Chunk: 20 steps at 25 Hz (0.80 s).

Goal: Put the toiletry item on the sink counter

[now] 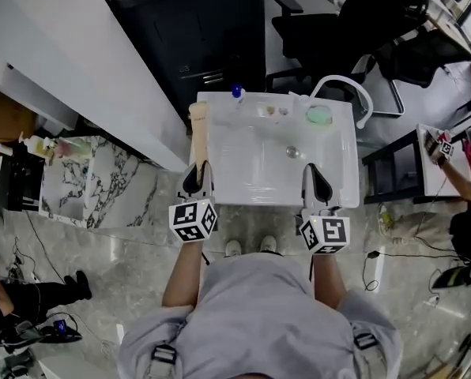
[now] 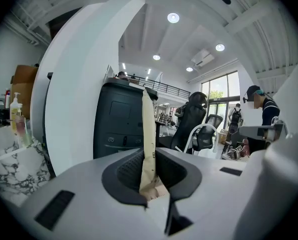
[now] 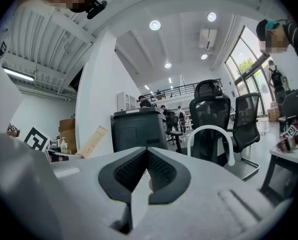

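Two claws before white sink [image 1: 220, 160], left claw [image 1: 197, 166] clamped on beige tube [image 1: 198, 133], right claw [image 1: 314, 170] pressed together

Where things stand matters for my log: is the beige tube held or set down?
Held: the left gripper is shut on the beige tube, jutting over the sink counter.

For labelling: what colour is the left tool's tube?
Tan; the tube shows best in head view.
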Tool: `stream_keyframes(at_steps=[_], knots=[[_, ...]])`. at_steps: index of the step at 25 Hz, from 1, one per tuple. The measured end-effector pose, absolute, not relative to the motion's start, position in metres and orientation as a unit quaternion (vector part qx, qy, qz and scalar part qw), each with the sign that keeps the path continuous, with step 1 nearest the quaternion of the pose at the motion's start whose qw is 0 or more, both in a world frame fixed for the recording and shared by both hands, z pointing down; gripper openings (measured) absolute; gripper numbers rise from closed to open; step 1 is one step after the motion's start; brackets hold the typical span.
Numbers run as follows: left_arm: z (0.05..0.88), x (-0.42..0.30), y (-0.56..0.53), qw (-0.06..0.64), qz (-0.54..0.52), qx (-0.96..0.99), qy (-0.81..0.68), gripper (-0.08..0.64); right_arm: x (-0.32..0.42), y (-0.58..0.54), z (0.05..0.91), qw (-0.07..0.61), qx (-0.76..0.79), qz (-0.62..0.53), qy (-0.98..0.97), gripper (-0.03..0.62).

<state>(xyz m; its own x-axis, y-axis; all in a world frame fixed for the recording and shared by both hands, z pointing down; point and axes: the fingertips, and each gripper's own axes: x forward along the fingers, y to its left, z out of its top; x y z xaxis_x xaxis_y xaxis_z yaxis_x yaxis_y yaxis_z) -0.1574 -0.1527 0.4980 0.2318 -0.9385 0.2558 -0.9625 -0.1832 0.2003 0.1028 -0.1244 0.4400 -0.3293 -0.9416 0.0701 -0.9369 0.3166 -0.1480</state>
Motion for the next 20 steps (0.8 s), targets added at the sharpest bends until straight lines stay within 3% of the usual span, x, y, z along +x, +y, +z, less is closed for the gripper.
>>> stream_keyframes(at_steps=[20], knots=[[0.590,-0.161,-0.183,0.223,0.122,0.748,-0.613,0.054,0.104,-0.147,0.444,0.009,-0.578,-0.083,0.812,-0.002]])
